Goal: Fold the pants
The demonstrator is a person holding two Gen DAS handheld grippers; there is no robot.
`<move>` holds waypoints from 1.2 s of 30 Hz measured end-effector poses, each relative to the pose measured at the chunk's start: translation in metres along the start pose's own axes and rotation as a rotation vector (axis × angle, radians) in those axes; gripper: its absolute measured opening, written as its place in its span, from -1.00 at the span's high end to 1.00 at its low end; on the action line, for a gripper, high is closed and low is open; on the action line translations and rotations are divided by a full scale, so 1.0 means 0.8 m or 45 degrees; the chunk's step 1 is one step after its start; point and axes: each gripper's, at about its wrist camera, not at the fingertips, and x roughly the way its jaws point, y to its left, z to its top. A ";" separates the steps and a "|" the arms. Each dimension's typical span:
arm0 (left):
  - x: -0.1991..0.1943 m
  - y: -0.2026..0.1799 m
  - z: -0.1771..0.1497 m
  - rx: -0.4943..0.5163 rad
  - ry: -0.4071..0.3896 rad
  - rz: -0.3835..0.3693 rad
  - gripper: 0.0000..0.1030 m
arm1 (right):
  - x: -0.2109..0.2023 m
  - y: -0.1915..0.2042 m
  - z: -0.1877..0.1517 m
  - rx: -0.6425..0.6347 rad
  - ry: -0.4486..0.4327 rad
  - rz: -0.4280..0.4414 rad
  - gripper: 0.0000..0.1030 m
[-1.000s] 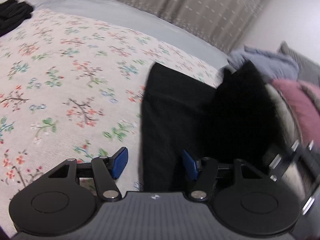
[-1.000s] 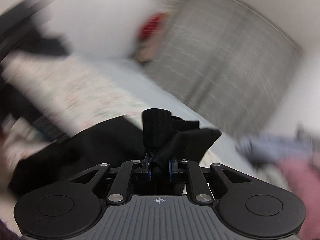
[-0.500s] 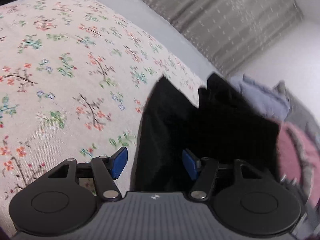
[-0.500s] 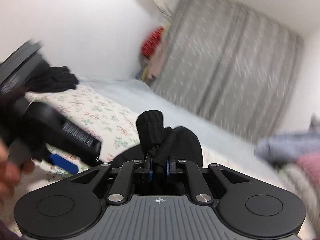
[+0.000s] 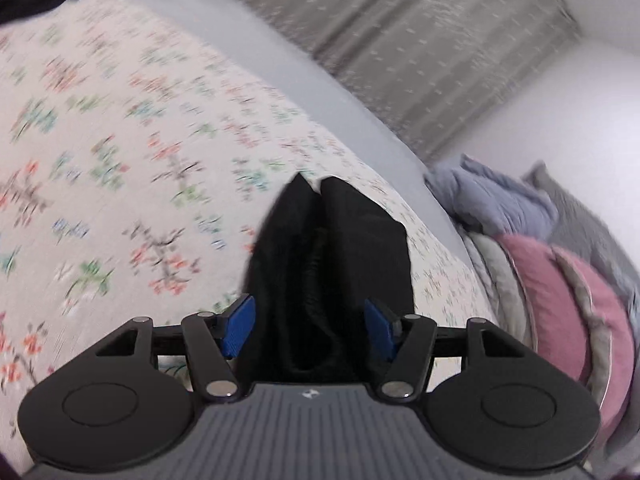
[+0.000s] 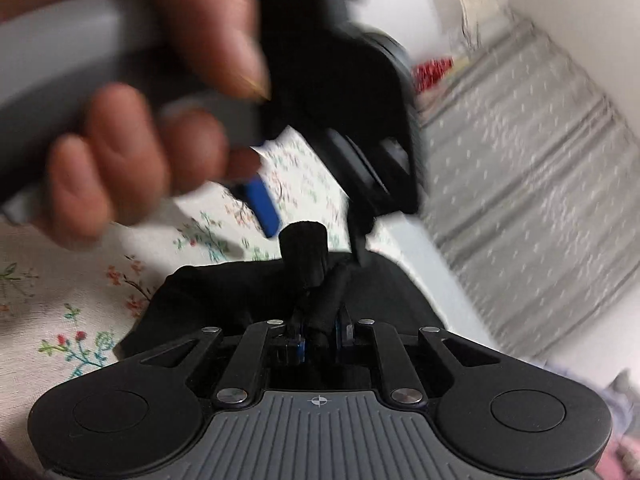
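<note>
Pants (image 5: 328, 264), matte black and bunched, sit pinched in right gripper (image 6: 320, 340) jaws; left gripper (image 5: 308, 322) jaws wide.

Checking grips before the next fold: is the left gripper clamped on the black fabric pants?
No, the left gripper stands open, its blue pads apart on either side of the black fabric pants without pressing them.

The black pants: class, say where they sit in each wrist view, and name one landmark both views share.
Left wrist view: black pants at lower centre, between the open blue pads.
Right wrist view: black pants at lower centre, a bunched fold pinched in the right gripper.
Shared landmark: the floral bedspread.
</note>
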 end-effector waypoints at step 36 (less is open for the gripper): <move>0.018 -0.007 -0.001 0.181 0.141 0.197 -0.38 | -0.041 -0.052 -0.009 0.460 0.007 0.387 0.95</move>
